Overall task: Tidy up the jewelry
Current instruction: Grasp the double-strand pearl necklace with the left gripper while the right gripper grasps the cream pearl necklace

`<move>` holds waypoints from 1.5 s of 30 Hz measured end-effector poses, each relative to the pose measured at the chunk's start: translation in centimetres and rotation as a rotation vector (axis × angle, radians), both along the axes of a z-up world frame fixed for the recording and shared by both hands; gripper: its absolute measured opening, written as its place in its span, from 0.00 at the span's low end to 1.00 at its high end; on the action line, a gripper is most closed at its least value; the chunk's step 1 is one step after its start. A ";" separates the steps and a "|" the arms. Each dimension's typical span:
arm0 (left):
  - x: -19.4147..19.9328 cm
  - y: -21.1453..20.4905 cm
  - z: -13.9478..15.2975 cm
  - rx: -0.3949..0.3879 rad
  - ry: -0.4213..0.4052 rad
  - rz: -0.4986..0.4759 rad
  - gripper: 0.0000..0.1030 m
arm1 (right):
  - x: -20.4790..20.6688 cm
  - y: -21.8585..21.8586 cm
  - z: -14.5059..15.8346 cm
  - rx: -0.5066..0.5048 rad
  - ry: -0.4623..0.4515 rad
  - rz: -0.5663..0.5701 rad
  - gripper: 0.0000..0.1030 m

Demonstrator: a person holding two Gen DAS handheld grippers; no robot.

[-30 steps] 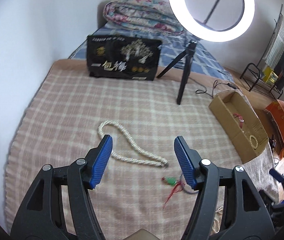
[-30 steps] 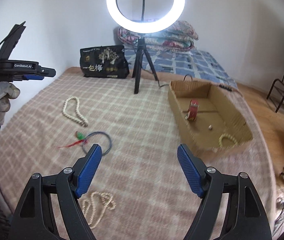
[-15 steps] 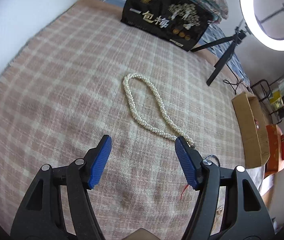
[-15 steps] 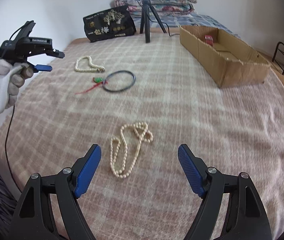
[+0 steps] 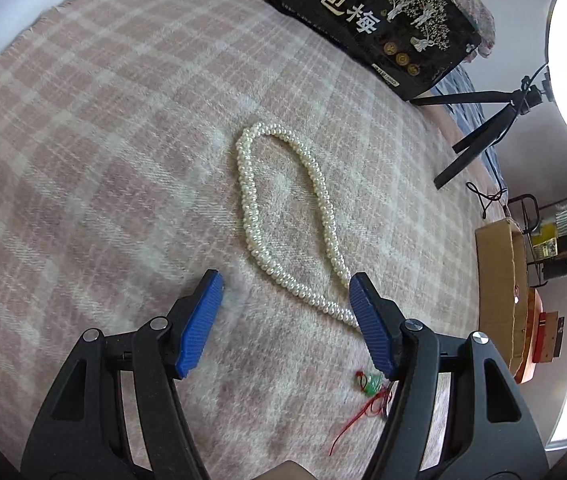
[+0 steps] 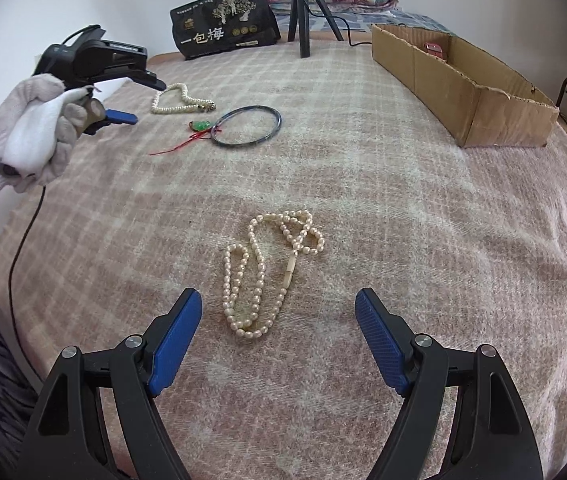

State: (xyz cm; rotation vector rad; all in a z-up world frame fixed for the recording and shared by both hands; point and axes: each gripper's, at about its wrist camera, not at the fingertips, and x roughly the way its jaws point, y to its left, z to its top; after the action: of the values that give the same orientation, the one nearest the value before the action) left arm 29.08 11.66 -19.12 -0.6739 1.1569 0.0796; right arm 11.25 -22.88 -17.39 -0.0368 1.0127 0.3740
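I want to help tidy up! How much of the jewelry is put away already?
Just begun. A red item already sits in the cardboard box. Nothing is held: the left tongs are open over the white pearl necklace, the right tongs open over the cream bead necklace. The bangle and green pendant also still lie on the blanket.

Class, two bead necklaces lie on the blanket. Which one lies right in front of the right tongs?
The tangled cream bead necklace with larger round beads and a long tube clasp. The other, a thick white pearl rope necklace, lies far off under the left tongs, beside the bangle.
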 end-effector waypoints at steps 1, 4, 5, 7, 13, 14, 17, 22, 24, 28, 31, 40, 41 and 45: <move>0.3 -0.4 -0.2 0.003 -0.001 -0.003 0.65 | 0.0 0.0 -0.1 0.002 0.000 0.002 0.77; 1.2 -1.4 -0.4 0.015 -0.006 -0.018 0.65 | 0.2 0.0 -0.3 0.011 0.002 0.007 0.77; 1.6 -1.9 -0.4 0.021 -0.009 -0.026 0.65 | 0.3 0.0 -0.3 0.013 0.002 0.010 0.77; 2.2 -2.8 -0.5 0.042 -0.013 -0.042 0.65 | 0.4 0.2 -0.5 0.010 -0.001 0.015 0.77; 3.5 -5.4 -0.8 0.179 -0.026 -0.095 0.65 | 0.8 0.5 -1.0 -0.006 -0.013 0.032 0.77; 3.6 -5.8 -0.9 0.214 -0.028 -0.110 0.65 | 0.8 0.6 -1.1 -0.008 -0.015 0.034 0.77; 3.7 -7.2 -1.1 0.331 -0.034 -0.158 0.64 | 0.8 0.8 -1.2 -0.025 -0.023 0.043 0.77; 3.4 -8.3 -1.2 0.465 -0.050 -0.205 0.41 | 0.5 1.5 -1.5 -0.082 -0.047 0.066 0.77; 3.3 -7.8 -1.0 0.460 -0.052 -0.195 0.29 | 0.5 1.7 -1.5 -0.095 -0.052 0.070 0.77; 3.0 -6.2 -0.9 0.404 -0.050 -0.182 0.09 | 0.6 1.7 -1.7 -0.102 -0.057 0.076 0.76; 2.8 -5.3 -1.0 0.356 -0.043 -0.171 0.07 | 0.7 1.6 -1.6 -0.104 -0.063 0.075 0.69; 1.3 -2.9 -0.8 0.224 -0.049 -0.102 0.06 | 2.6 0.7 -1.5 -0.048 -0.065 0.072 0.11; 1.1 -2.6 -0.8 0.212 -0.053 -0.096 0.06 | 2.8 0.7 -1.6 -0.042 -0.063 0.071 0.09; 0.1 -1.9 -0.7 0.204 -0.070 -0.081 0.06 | 2.8 0.5 -1.4 -0.025 -0.067 0.062 0.07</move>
State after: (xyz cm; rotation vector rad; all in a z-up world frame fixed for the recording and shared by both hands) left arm 29.14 9.74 -19.79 -0.4462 1.0903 0.1029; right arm 14.04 -22.35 -18.83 -0.1033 0.9514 0.4139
